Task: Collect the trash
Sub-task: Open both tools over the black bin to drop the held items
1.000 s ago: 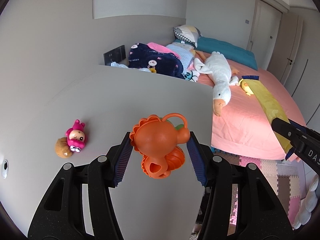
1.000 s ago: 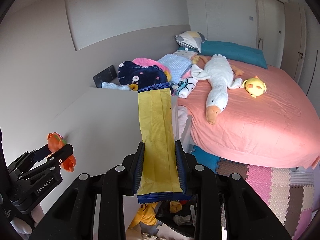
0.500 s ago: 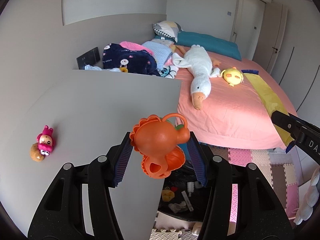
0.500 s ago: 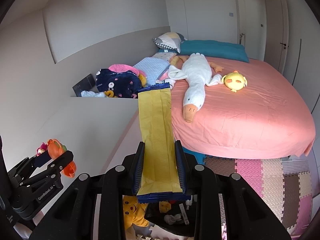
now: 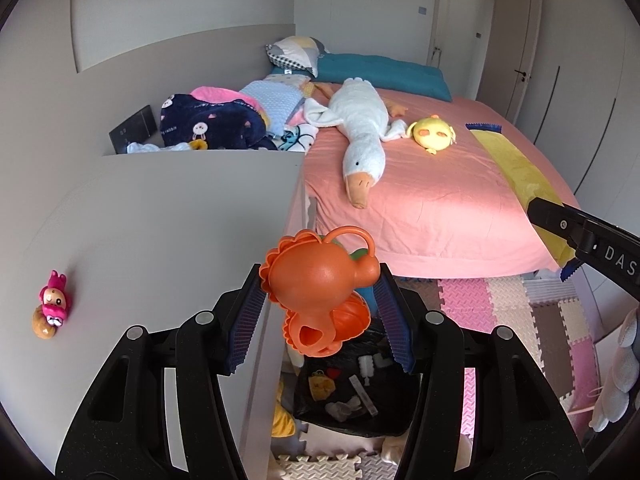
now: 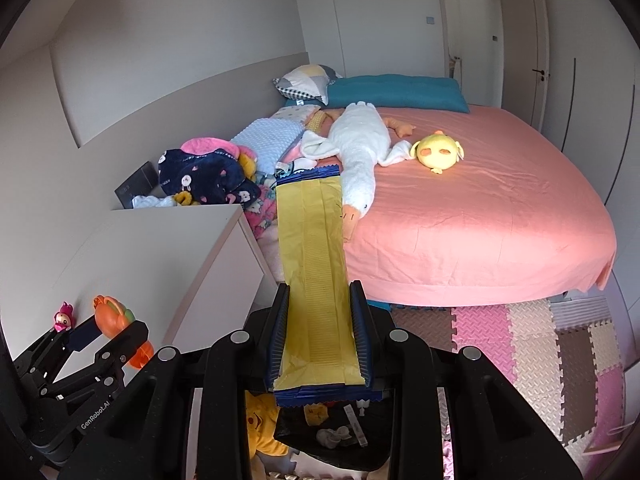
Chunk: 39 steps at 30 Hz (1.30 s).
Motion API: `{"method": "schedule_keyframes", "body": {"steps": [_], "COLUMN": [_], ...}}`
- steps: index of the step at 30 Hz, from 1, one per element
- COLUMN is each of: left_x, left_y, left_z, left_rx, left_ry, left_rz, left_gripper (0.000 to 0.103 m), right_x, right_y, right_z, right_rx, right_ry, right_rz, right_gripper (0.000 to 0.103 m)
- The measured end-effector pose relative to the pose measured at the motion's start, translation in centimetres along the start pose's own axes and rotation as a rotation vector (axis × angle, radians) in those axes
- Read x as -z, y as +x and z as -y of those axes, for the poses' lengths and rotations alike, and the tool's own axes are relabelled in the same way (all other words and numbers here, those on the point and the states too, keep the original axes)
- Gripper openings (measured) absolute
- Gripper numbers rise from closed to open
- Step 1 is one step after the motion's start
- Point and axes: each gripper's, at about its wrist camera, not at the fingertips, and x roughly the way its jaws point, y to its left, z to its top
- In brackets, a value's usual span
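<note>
1. The left gripper [image 5: 318, 316] is clamped on an orange plastic toy [image 5: 316, 280], its blue pads pressed to the toy's two sides. The toy hangs past the front edge of the white cabinet top [image 5: 160, 216], above the gap between the cabinet and the bed.
2. The right gripper [image 6: 320, 340] is clamped on a long yellow wrapper [image 6: 314, 248] with blue serrated ends; the wrapper runs forward between the fingers and sticks out well beyond the tips, tilted up toward the bed.
3. Straight below both tools sits a black trash bag [image 5: 352, 392], mouth open, with small bits of rubbish inside. In the right wrist view it lies under the wrapper's near end [image 6: 328, 428]. A yellow soft item [image 6: 260, 428] is just beside the bag, against the cabinet side.
4. The bag stands on foam floor mats [image 6: 520, 344] in pink, cream and brown, which spread out open to the right of the tools.
5. On the cabinet top, near the wall and well apart from the left gripper, lies a small pink doll [image 5: 52, 304]; the surface between them is bare.
6. The cabinet's right edge drops close to the side of the pink bed [image 6: 480, 220], leaving a narrow slot.
7. On the bed lie a white goose plush [image 6: 356, 148] and, just beside it, a yellow chick plush [image 6: 438, 152]; a heap of blankets [image 6: 208, 176] fills the corner behind the cabinet.
8. Farthest off, a teal pillow [image 6: 396, 92] lies at the bed's head, and a closed door [image 6: 472, 32] stands beyond.
</note>
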Motion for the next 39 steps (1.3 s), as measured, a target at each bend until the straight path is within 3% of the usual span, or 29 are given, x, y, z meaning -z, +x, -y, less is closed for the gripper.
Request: {"method": "schedule_keyframes", "body": {"steps": [5,6,7,8,9,11,22,39], "left_x": [0.2,0.3,0.5,0.7,0.8,1.0,0.8,2.2], "left_y": [0.8,1.0,1.2,1.3,1.2,0.9,1.5,-0.2], "left_z": [1.4,1.8,2.1,2.4,2.6,2.6,-0.3,-5.1], "left_rx": [0.033,0.051,0.066,0.053,0.020,-0.023,-0.032,-0.073], "left_ry": [0.026,0.038,0.059,0.074,0.084,0.096,0.006,-0.056], "left_rz": [-0.026,-0.037,-0.047,-0.044,-0.024,0.013,-0.024,-0.019], "left_gripper": [0.054,0.055,0.061,0.087,0.097,0.097,0.097,0.097], "right_x": [-0.5,-0.7,-0.9,-1.1,-1.3,-1.6,-1.9,-1.1], "right_y": [0.8,1.0,1.1,1.0,0.8,0.5,0.8,1.6], "right_z": [1.2,1.4,1.5,1.6,1.6,1.5,1.5,-5.0], "right_rx": [0.003,-0.003,0.003,0.014,0.025,0.038,0.019,-0.034], "right_ry": [0.025,0.029,0.035,0.041,0.042,0.034,0.056,-0.039], "right_rz": [-0.005,-0.005,-0.003,0.014,0.041,0.072,0.072,0.048], "right_gripper": [0.031,0.039,0.065,0.079,0.091,0.091,0.094,0.094]}}
